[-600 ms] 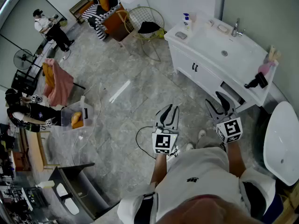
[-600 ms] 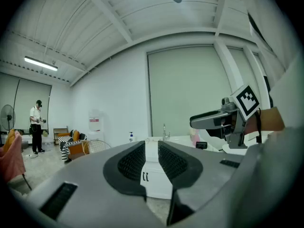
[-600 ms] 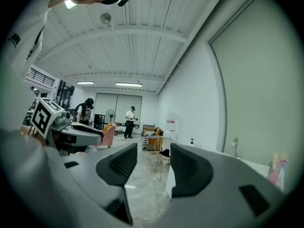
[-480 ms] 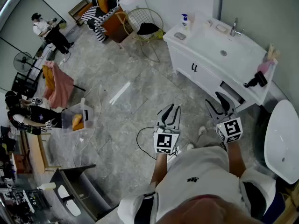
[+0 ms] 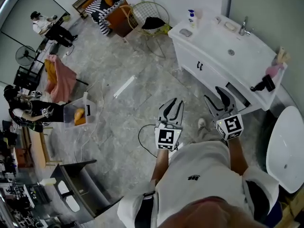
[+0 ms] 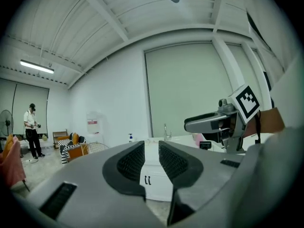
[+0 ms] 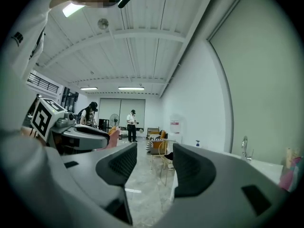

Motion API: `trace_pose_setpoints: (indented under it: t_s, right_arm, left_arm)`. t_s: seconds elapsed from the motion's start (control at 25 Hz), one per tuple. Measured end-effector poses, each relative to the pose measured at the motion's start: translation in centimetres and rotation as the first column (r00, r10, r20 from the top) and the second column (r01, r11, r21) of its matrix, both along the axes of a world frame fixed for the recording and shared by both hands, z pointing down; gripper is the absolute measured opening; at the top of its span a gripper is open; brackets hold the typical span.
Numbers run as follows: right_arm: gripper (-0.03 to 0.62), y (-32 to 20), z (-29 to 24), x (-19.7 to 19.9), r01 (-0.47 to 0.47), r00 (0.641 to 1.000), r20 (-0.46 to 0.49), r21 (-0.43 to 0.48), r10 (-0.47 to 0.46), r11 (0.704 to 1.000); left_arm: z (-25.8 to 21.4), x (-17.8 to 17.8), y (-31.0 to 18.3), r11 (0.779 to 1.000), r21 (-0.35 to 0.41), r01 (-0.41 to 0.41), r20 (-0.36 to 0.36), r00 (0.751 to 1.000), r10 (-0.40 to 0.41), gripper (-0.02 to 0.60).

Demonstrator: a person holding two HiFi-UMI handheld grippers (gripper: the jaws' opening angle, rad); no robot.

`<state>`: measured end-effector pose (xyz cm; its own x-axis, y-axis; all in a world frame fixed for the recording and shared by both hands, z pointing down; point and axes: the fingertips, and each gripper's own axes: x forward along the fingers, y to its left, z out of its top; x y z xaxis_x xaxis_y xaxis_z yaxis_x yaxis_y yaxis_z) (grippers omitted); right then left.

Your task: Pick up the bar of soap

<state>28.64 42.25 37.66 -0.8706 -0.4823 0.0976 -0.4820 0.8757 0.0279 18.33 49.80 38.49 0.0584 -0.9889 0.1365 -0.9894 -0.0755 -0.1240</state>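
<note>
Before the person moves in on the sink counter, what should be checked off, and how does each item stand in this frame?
1. Left gripper empty, jaws apart: ok, though the gap is narrow.
2. Right gripper empty, jaws apart: ok, wide gap.
3. Bar of soap located: cannot tell for sure; a pale bar lies beside the faucet on the vanity counter.
4. Bar within reach: not ok; both grippers are held well short of it.
5. Space around the bar: ok; the pump bottle stands at the counter's far end.
</note>
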Motion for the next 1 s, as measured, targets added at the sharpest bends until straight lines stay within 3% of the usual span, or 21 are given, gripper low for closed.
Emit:
trace_pose_setpoints:
  t_s: [1.0]
  right_arm:
    - [0.235, -17.1, 1.2, -3.6, 0.172, 0.985, 0.015, -0.056, -0.171, 0.984]
  left_arm:
    - [-0.4, -1.3, -17.8, 0.993, -0.026, 0.114, 0.044, 0.993, -0.113, 0.098]
